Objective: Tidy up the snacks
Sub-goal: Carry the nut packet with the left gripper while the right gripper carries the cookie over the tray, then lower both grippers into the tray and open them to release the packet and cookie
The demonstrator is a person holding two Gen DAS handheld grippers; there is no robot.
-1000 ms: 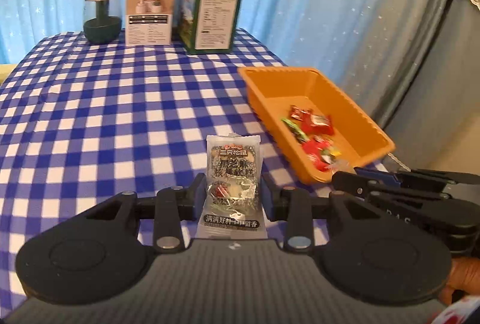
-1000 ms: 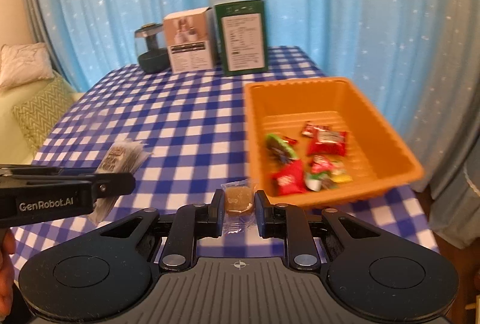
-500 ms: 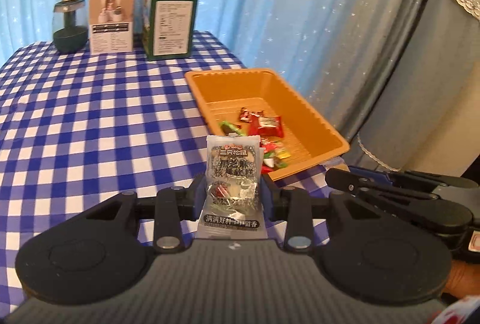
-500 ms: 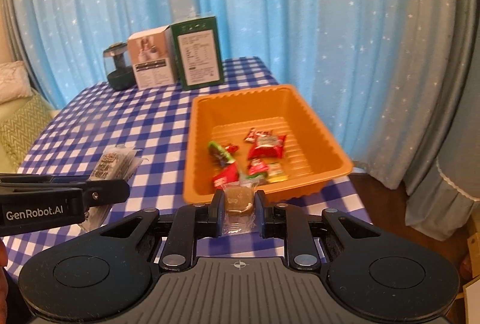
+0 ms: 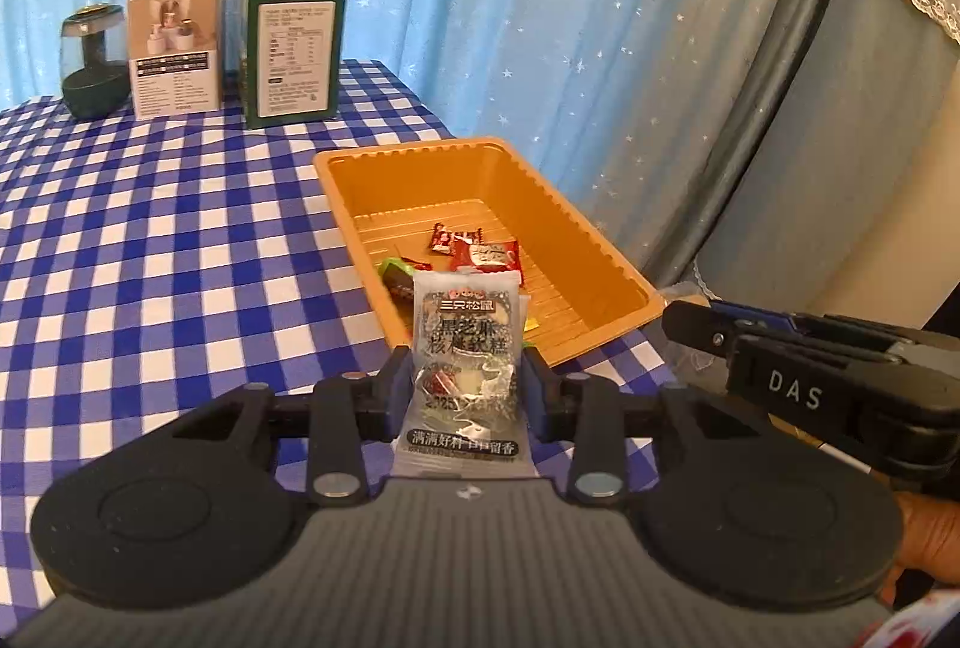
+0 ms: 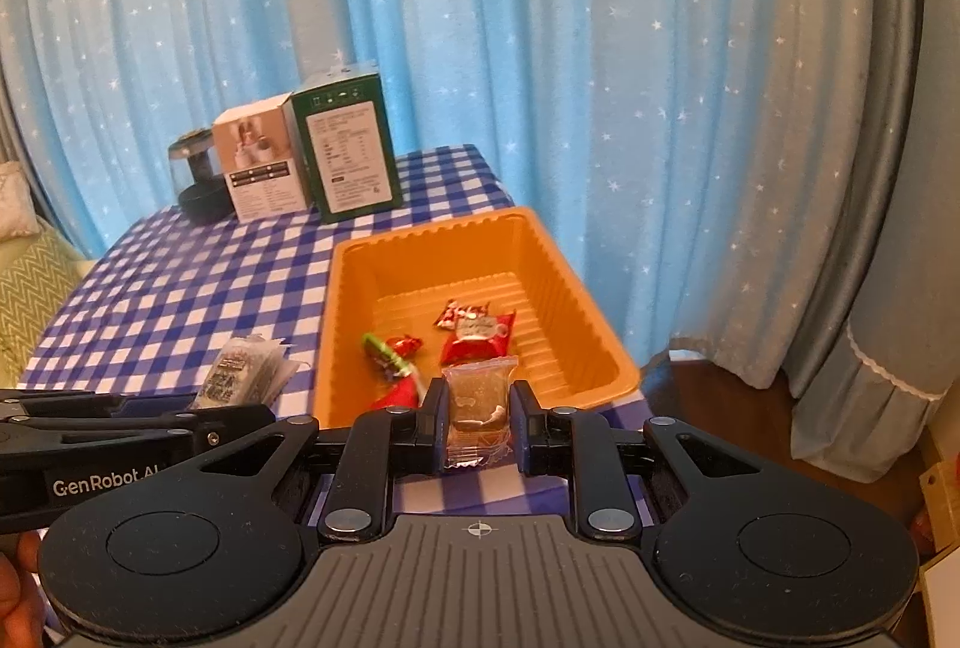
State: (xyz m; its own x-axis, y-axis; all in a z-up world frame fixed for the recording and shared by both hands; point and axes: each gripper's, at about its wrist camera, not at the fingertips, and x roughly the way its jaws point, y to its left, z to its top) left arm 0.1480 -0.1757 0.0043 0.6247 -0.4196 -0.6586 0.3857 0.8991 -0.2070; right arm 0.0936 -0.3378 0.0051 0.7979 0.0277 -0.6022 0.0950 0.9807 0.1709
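My left gripper (image 5: 467,389) is shut on a grey-and-white snack packet (image 5: 465,348) with dark print, held above the table just short of the orange tray (image 5: 588,252). My right gripper (image 6: 478,421) is shut on a small clear-wrapped brown cake (image 6: 478,396), held at the tray's (image 6: 576,300) near rim. Several red and green wrapped candies (image 6: 474,333) lie in the tray. In the right wrist view the left gripper's packet (image 6: 243,378) shows at the tray's left. The right gripper's body (image 5: 816,378) shows at the right of the left wrist view.
A green box (image 5: 291,48), a white box (image 5: 175,48) and a dark round jar (image 5: 93,66) stand at the far edge of the blue checked tablecloth (image 5: 150,240). Blue starred curtains hang behind. The table's right edge runs just beyond the tray.
Both grippers have moved toward the tray, still holding their snacks. The tray now sits right in front of both, with each packet at its near rim.
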